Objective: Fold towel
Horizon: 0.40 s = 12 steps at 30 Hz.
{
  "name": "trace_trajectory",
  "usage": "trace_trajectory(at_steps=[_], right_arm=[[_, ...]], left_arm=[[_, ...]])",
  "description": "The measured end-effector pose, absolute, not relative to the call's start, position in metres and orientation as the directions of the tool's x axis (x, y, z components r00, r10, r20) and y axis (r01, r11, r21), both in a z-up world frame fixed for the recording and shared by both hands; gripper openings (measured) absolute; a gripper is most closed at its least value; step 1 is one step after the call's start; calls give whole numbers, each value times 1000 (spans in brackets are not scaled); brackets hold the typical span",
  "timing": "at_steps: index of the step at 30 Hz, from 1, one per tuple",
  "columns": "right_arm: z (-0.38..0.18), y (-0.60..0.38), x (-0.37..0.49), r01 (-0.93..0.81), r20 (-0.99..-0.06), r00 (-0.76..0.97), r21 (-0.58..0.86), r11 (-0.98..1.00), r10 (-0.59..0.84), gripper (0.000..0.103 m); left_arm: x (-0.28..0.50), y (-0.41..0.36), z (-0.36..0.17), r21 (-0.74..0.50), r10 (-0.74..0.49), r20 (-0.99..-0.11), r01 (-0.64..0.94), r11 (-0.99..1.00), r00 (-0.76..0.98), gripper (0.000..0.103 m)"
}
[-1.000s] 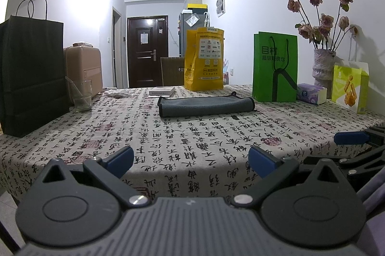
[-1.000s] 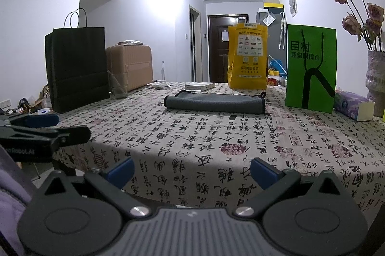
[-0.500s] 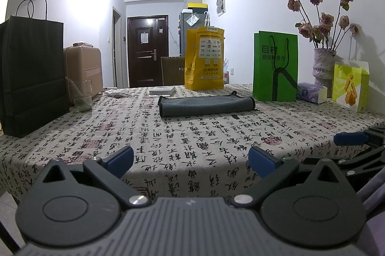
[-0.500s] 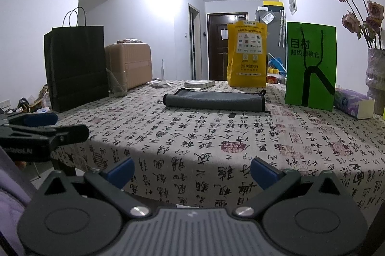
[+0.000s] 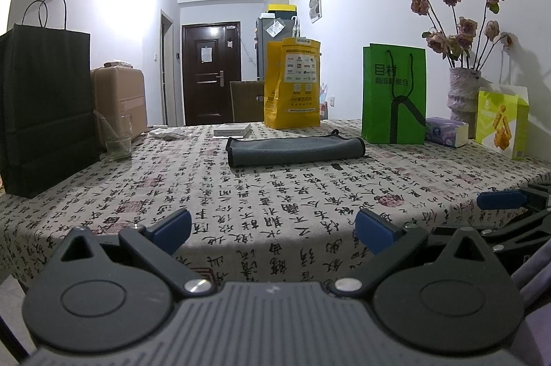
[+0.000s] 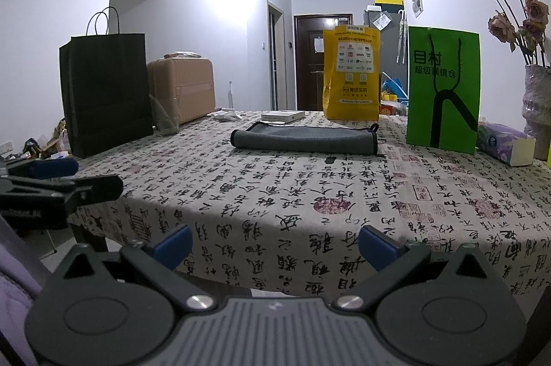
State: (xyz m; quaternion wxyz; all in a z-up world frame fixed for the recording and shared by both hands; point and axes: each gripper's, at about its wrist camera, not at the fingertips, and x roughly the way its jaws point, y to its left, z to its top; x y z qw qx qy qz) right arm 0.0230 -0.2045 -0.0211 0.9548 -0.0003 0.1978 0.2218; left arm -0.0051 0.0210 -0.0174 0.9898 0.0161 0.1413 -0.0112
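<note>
Presently, findings as follows.
Towel: grey towel (image 5: pixel 295 151) lies folded flat on the table (image 5: pixel 310 194), toward the far half, long edge facing both cameras, dark trim at both ends; a small loop shows at its right far corner.
Left claw: left claw (image 5: pixel 273 228) released, the 2 blue-tipped fingers (image 5: pixel 172 226) spread wide with nothing between them; held at the near table edge, well apart from the towel.
Right claw: right claw (image 6: pixel 274 243) released, fingers (image 6: pixel 378 248) likewise spread and gripping nothing; held just off the near edge, well apart from the towel.
Cross-view: each claw shows at the edge of the other's camera, side by side.
Table cover: cloth printed with black calligraphy and red seals.
Small dark tag: a black strip (image 6: pixel 330 159) lies on the cloth just in front of the towel's right end.
Left side: black paper bag (image 5: pixel 44 107) upright, a clear glass (image 5: pixel 118 138) beside it.
Far side: yellow bag (image 5: pixel 292 83) and a flat white box (image 5: pixel 231 131) behind the towel.
Right side: green bag (image 5: pixel 394 94), tissue pack (image 5: pixel 446 132), vase of dried roses (image 5: pixel 463 94).
</note>
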Motion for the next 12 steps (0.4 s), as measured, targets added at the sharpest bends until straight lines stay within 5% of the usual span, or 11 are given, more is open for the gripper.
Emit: trace_trajectory(at_steps=[12], right_arm=[[-38, -195, 45, -409, -399, 824, 72, 910, 402, 103]], left_arm=[[13, 23, -27, 24, -33, -331, 43, 999, 943, 103]])
